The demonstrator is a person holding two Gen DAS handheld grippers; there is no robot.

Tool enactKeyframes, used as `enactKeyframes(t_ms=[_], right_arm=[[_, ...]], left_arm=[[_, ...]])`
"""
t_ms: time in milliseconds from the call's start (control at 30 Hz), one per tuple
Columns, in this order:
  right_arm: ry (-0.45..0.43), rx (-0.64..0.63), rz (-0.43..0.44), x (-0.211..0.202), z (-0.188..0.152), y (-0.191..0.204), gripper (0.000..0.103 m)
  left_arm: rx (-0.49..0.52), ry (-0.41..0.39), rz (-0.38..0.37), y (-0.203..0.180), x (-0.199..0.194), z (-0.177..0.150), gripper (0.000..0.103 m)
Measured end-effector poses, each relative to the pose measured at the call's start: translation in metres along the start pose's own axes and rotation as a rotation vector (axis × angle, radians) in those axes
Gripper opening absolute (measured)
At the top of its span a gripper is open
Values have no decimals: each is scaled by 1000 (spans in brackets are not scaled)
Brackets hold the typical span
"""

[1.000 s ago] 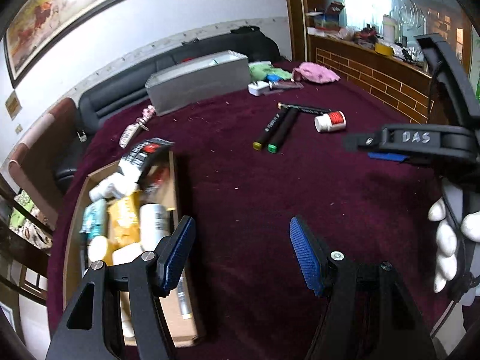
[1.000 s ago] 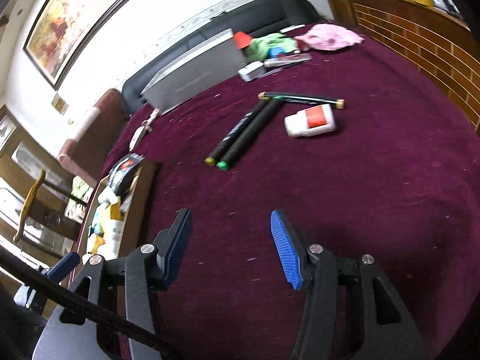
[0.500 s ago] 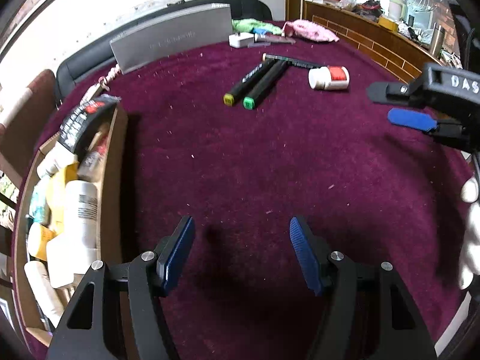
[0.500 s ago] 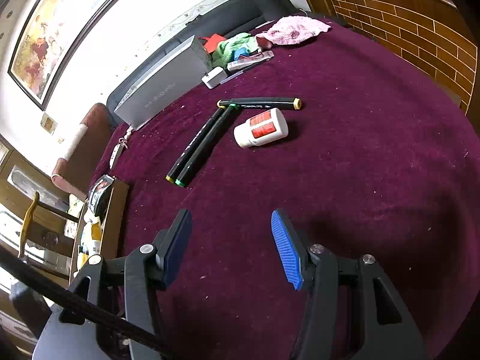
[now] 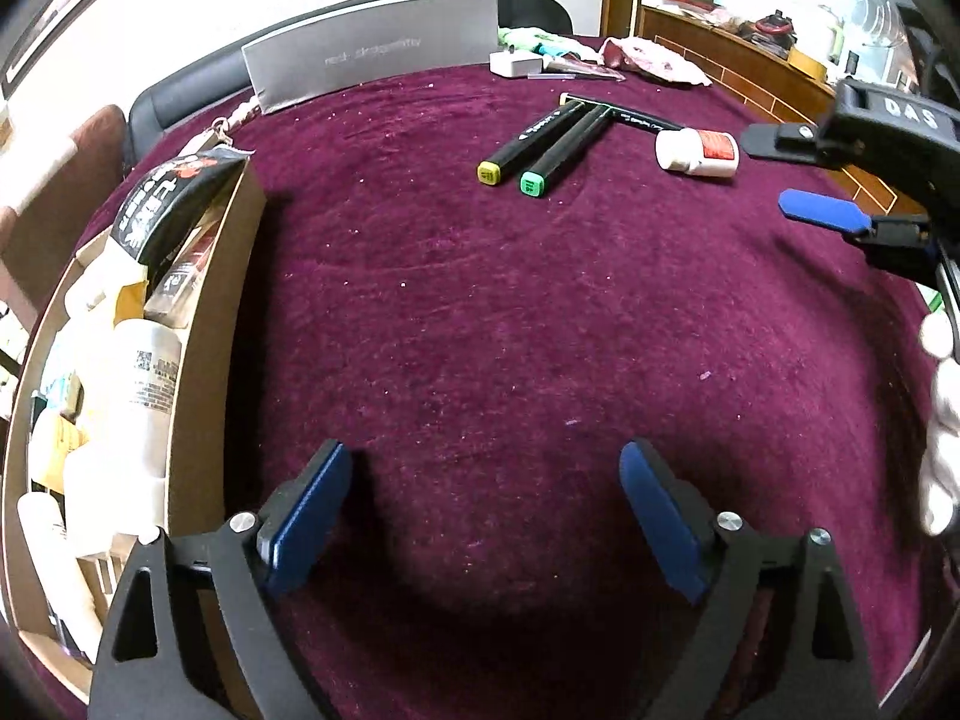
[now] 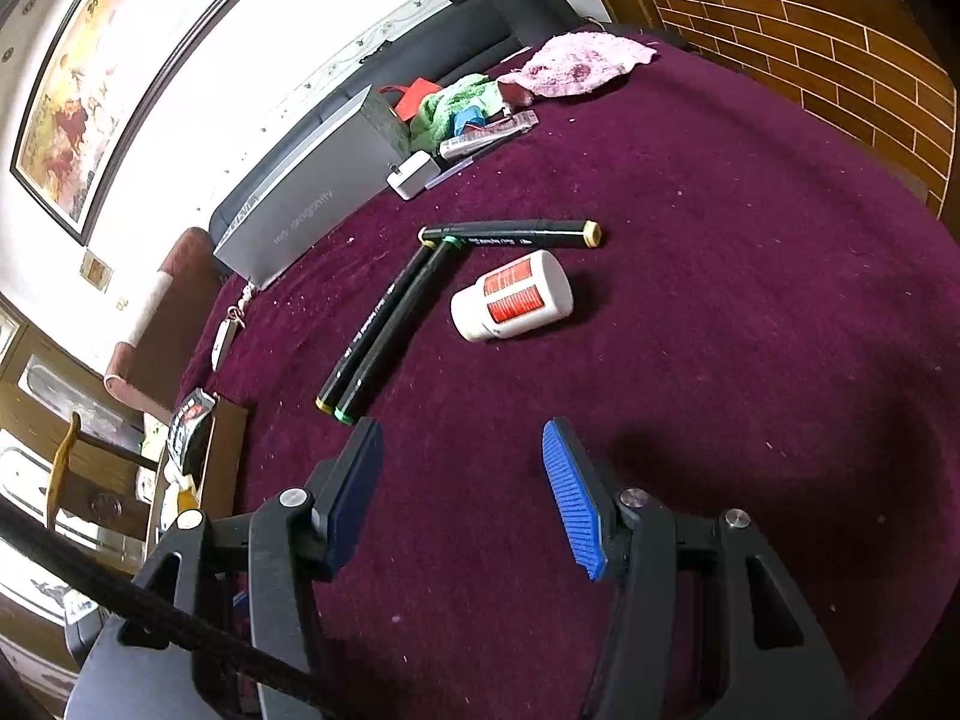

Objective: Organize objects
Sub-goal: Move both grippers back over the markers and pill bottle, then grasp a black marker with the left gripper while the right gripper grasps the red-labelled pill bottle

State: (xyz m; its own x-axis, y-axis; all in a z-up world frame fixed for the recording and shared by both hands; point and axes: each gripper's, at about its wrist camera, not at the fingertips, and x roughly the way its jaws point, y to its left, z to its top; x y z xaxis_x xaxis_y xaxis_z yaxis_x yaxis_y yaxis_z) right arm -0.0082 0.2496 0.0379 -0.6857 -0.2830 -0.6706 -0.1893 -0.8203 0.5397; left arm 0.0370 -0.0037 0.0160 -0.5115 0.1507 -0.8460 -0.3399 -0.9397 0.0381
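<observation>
— How are the fingers set?
— The left gripper is seen opening over bare maroon table; the right gripper is held apart, empty.
— And the objects?
— Three markers and a white bottle are found at twelve o'clock; the cardboard box at nine.

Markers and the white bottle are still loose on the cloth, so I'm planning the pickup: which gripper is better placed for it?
Probably right: the right gripper is empty with the markers just ahead; the left gripper, jaws opening, sits farther back.

Bare cloth ahead (markers, bottle beyond)
</observation>
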Motion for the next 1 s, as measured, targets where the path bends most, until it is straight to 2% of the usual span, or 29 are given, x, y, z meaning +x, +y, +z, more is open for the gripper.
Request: enactKeyframes(t_ms=[367,667,767,800,867,1000], right_arm=[[-64,40,16,3,9,-16,54],[-91,46,8,6,36,-22,56],[-102,45,14,7,41,-22,57],[-102,50,24,7,40,-24,57],[-104,60,25,7,39,-29,57],[-97,115,36,8,40,-49,57]], left_arm=[[-7,11,-10,-4,7,4,101],[-19,16,-10,-5,8,4,102],[-28,48,-11,-5,8,7,100],[-33,68,-32,-5,8,11,100],[-42,49,-80,-6,1,21,100],[11,-17,-41,-15,-6,54,100]])
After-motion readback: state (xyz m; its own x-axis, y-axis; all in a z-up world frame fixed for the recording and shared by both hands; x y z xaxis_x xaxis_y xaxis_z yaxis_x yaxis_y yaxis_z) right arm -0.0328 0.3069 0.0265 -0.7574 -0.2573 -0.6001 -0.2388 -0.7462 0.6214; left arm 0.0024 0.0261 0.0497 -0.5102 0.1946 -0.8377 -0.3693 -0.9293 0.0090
